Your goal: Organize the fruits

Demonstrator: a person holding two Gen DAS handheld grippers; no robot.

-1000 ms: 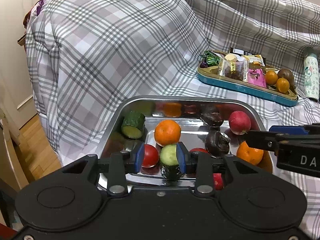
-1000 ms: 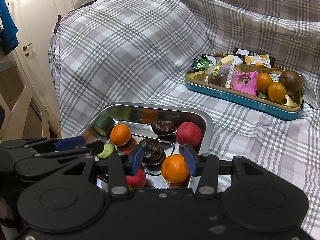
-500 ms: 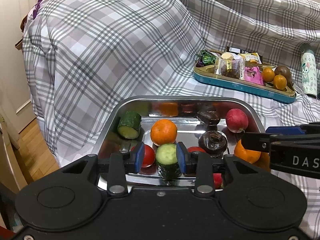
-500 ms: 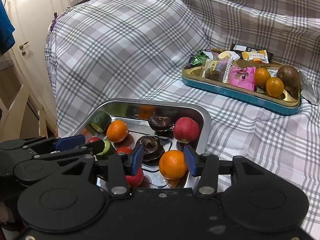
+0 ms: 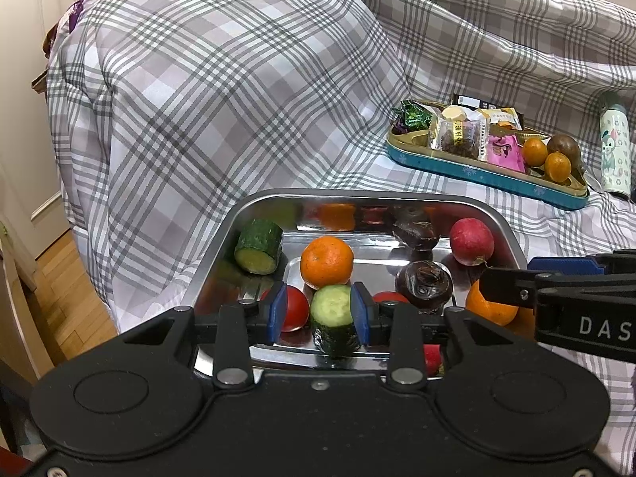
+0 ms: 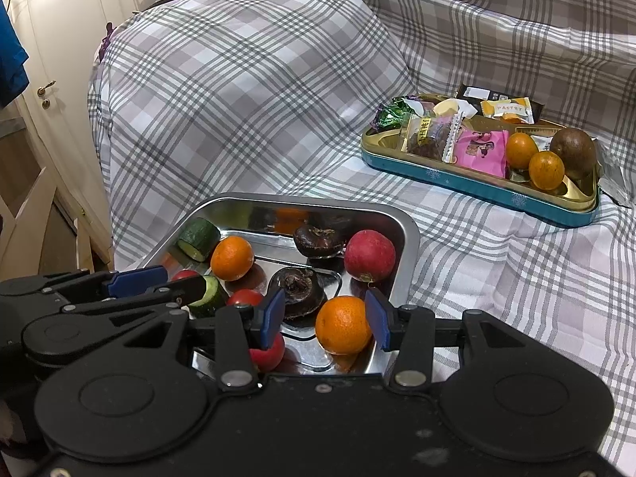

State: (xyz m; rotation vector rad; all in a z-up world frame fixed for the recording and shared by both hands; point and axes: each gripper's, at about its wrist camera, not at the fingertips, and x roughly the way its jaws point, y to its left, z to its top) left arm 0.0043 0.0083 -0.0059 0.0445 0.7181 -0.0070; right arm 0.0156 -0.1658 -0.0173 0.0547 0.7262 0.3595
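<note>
Cucumber chunk [image 5: 332,314], dark-skinned with pale cut face, is pinched by left tongs [image 5: 318,310]; right tongs [image 6: 324,320] spread around glossy orange [image 6: 344,330].

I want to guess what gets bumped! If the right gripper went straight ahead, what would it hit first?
Probably the orange already between the right gripper pads, in the steel tray. Depth is hard to judge.
</note>
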